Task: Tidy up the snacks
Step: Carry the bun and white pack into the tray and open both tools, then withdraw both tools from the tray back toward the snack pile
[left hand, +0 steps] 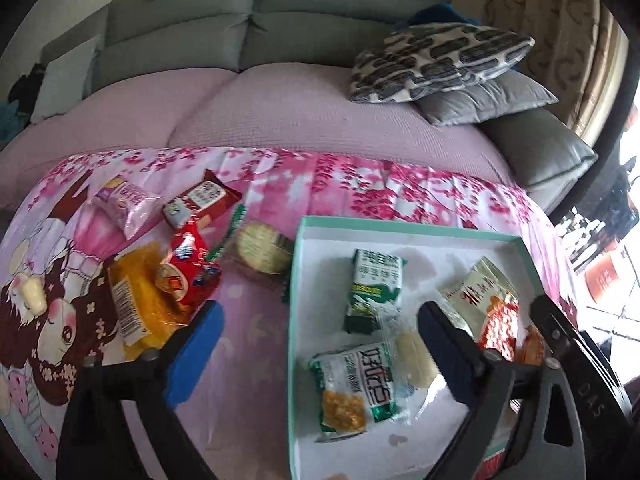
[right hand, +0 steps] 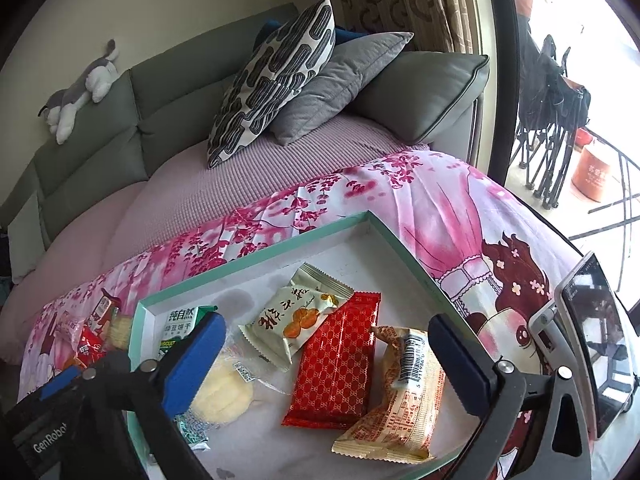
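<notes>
"BISCUIT" on green packet.

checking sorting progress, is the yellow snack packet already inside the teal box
No, the yellow snack packet lies on the pink cloth left of the teal box, among other unsorted snacks.

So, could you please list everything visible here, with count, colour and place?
tray: one, teal rim, white floor, on cloth
packets in tray: six or so; green, cream, red, orange, clear
packets outside tray: about six, yellow, red, pink, clear, on cloth beside tray
cloth: one, pink floral
sofa: one, grey-green, lilac cover
pillows: two, patterned and grey
plush toy: one, grey-white, on sofa back
phone: one, dark, right edge
left gripper: open, empty
right gripper: open, over tray
</notes>
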Demonstrator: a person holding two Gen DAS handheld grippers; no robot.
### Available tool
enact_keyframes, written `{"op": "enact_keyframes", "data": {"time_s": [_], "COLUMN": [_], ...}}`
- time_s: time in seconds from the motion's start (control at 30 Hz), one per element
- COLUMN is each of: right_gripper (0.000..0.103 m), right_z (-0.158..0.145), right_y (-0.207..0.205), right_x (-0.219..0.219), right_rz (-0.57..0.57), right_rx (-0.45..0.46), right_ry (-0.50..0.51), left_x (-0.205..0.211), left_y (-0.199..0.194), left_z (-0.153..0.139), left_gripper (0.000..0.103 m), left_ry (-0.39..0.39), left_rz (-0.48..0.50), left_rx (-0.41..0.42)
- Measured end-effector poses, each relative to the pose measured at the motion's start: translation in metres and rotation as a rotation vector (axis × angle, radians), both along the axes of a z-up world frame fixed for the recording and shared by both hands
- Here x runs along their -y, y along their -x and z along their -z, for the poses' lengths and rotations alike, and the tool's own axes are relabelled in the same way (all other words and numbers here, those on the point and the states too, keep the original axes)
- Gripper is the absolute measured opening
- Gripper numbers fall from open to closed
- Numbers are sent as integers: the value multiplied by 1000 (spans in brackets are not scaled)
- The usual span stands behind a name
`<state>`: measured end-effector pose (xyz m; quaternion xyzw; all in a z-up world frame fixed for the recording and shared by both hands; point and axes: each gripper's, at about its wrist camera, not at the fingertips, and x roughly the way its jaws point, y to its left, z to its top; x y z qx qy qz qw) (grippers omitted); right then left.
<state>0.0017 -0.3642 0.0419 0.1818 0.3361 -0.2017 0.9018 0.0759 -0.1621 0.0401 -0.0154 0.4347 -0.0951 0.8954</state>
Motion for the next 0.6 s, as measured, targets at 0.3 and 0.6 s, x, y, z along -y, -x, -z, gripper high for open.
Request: {"op": "enact_keyframes", "data": {"time_s": [0.3,0.6], "right_gripper": [103,103], "right_z": [3,1], "right_y": [0,3], "right_x": [0,-8], "right_rz": [13,28], "right_rx": [-43,-148], "right_ry": [5,51], "left_x": [-14,-26], "left_y": [-4,-6], "left_z": [4,-1], "left_gripper": [103,103], "left_ry": [4,12], "left_rz": [-80,-95], "left_rx": [-8,-17]}}
